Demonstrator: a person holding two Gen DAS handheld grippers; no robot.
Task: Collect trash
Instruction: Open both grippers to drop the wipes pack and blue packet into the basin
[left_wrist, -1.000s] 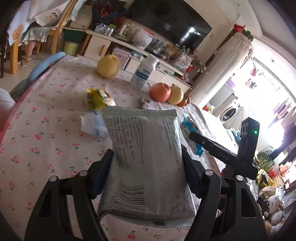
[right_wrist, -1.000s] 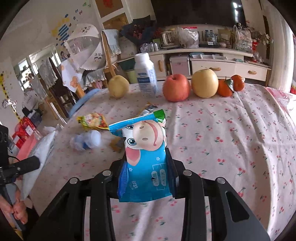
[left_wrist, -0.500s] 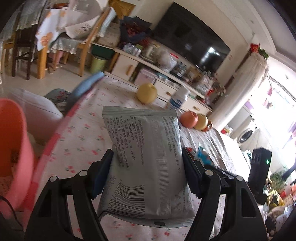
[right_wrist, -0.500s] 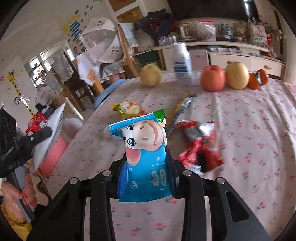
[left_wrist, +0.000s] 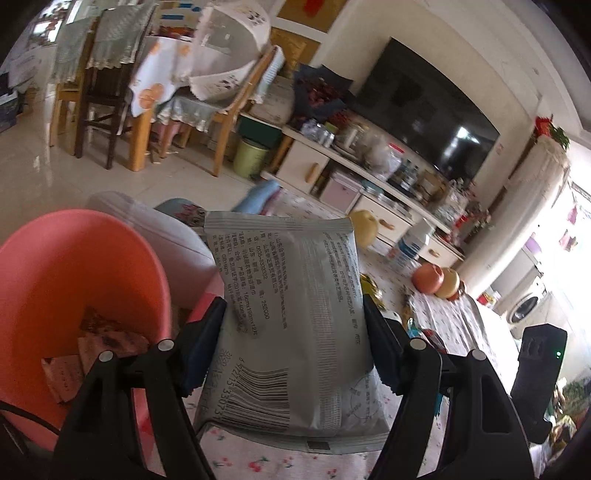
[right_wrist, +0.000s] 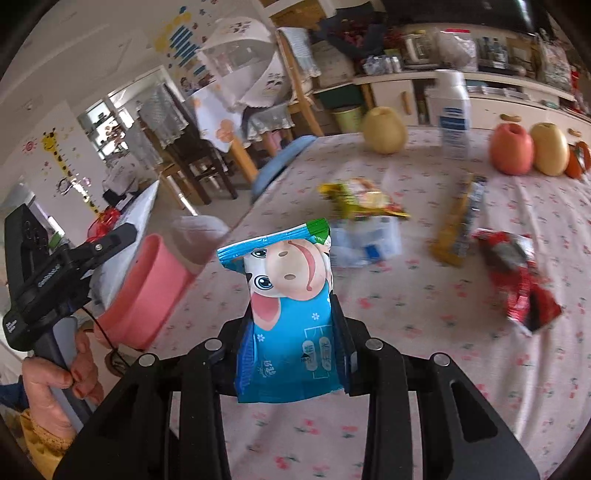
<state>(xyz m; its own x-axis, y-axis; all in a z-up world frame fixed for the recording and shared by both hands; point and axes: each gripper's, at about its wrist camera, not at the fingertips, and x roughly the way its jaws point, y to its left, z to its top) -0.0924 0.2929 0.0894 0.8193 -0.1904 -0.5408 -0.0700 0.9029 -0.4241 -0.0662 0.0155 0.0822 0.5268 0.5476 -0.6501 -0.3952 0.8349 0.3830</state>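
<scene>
My left gripper (left_wrist: 291, 332) is shut on a grey printed packet (left_wrist: 291, 310) and holds it upright beside the pink trash bin (left_wrist: 74, 258), which has brown wrappers (left_wrist: 96, 343) inside. My right gripper (right_wrist: 291, 332) is shut on a blue cow-face packet (right_wrist: 291, 314) above the floral table (right_wrist: 443, 369). In the right wrist view the pink bin (right_wrist: 147, 291) stands at the table's left edge, with the left gripper (right_wrist: 74, 258) over it. Loose trash lies on the table: a yellow-green wrapper (right_wrist: 362, 199), a clear packet (right_wrist: 365, 240), a yellow stick packet (right_wrist: 461, 225), a red wrapper (right_wrist: 517, 277).
A pear (right_wrist: 384, 129), a white bottle (right_wrist: 452, 114), an apple (right_wrist: 511, 147), a second pear (right_wrist: 550, 147) and oranges (right_wrist: 578, 158) stand along the table's far edge. A blue chair back (right_wrist: 280, 166) is at the far left edge. Chairs and cabinets stand beyond.
Both grippers swung left with their packets. The left gripper moved off the table to the pink bin, whose inside now shows. The right view now shows the bin closer.
</scene>
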